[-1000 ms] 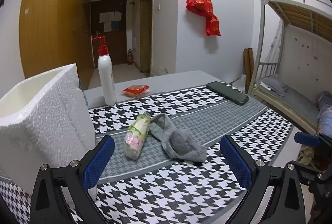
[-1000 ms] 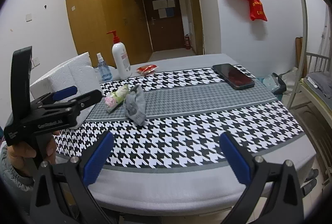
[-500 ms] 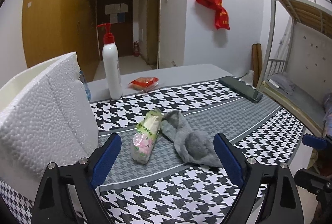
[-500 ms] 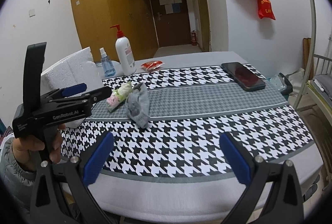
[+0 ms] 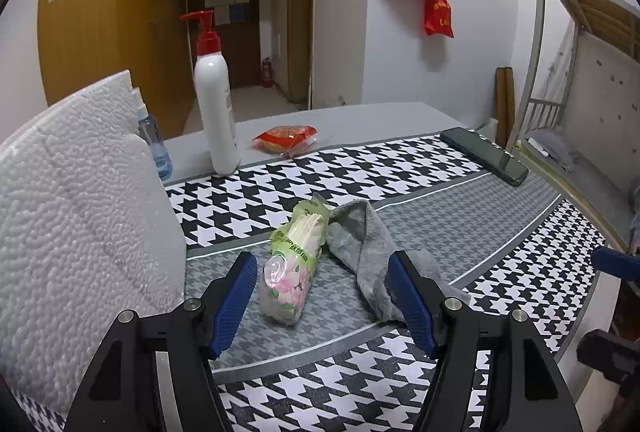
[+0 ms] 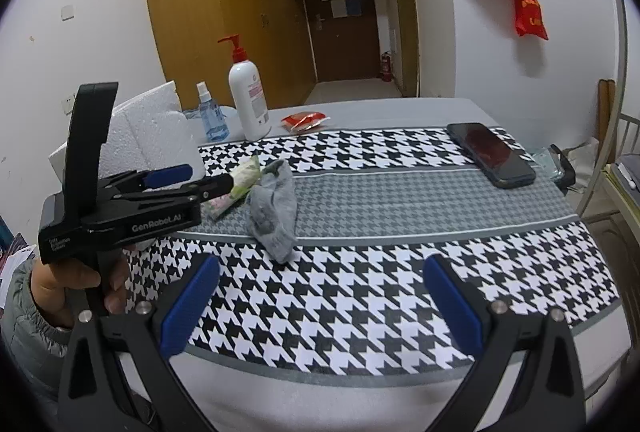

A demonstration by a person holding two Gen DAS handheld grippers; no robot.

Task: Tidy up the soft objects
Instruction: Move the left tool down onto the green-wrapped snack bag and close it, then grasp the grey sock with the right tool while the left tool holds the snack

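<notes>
Houndstooth tablecloth (image 5: 400, 168) carries a tissue pack (image 5: 292, 272) touching a grey sock (image 5: 368, 256) on its right. Left gripper (image 5: 322, 298) hangs wide open, straddling the pack, gripping nothing. Foam box (image 5: 80, 216) sits left of the pack, insides hidden. Right gripper (image 6: 322, 304), well short of the pack, gapes empty.

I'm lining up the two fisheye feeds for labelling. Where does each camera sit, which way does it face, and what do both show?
Left wrist: on the left hand-held gripper, low over the table, facing the tissue pack and grey sock; its own open blue fingers show.
Right wrist: on the right hand-held gripper, back at the near table edge, facing across the tablecloth; its open fingers, the left hand-held gripper and the hand holding it show.
Shared: pack, sock, pump bottle, phone, foam box.
</notes>
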